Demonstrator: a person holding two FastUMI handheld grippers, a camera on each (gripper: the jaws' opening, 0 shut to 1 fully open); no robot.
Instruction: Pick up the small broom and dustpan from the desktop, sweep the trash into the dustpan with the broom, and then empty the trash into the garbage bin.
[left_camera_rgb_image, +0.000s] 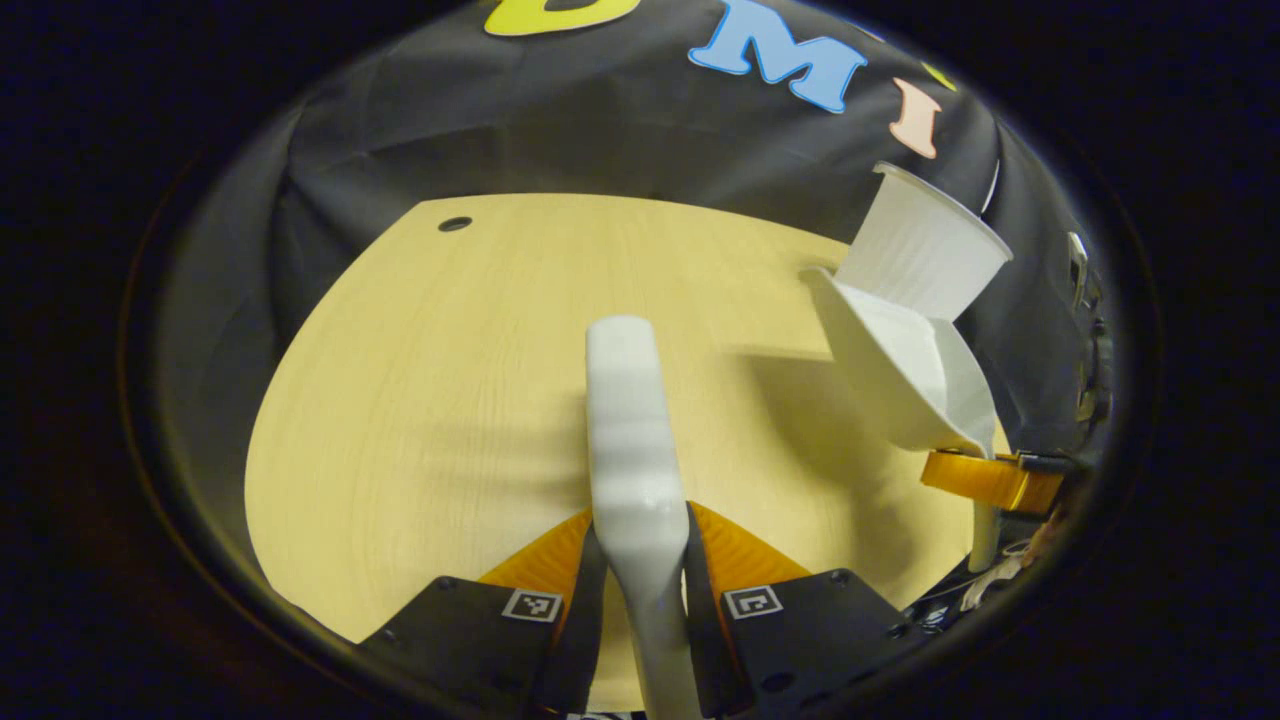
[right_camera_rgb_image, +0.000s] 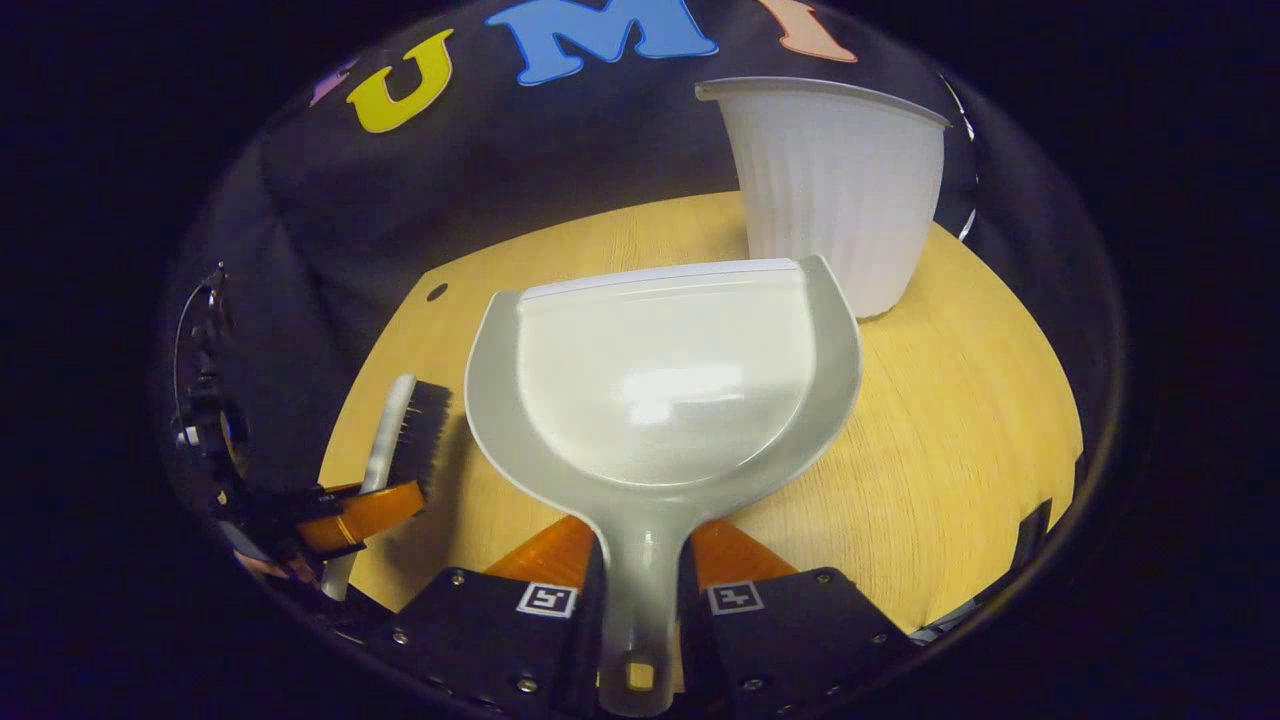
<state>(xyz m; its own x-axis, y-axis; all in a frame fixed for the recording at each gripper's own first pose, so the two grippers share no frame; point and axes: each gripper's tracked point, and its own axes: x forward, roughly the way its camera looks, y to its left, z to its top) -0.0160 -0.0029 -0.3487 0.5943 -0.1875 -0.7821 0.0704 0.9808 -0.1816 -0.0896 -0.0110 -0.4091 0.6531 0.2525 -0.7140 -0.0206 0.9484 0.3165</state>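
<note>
Both views face the table (left_camera_rgb_image: 420, 400), near.

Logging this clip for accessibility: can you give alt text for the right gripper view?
The right hand-held gripper clamps the handle of an empty pale grey plastic dustpan above a light wooden desktop. A ribbed white plastic bin stands behind it; at left, a small dark-bristled white broom.

A pale wooden tabletop (left_camera_rgb_image: 450, 400) with a rounded edge is seen, lit warmly. A small dark round hole (left_camera_rgb_image: 455, 224) is set near its far corner. Dark creased cloth (left_camera_rgb_image: 560, 130) is hung behind; what may be cabling (right_camera_rgb_image: 200, 400) is glimpsed at one side.
</note>
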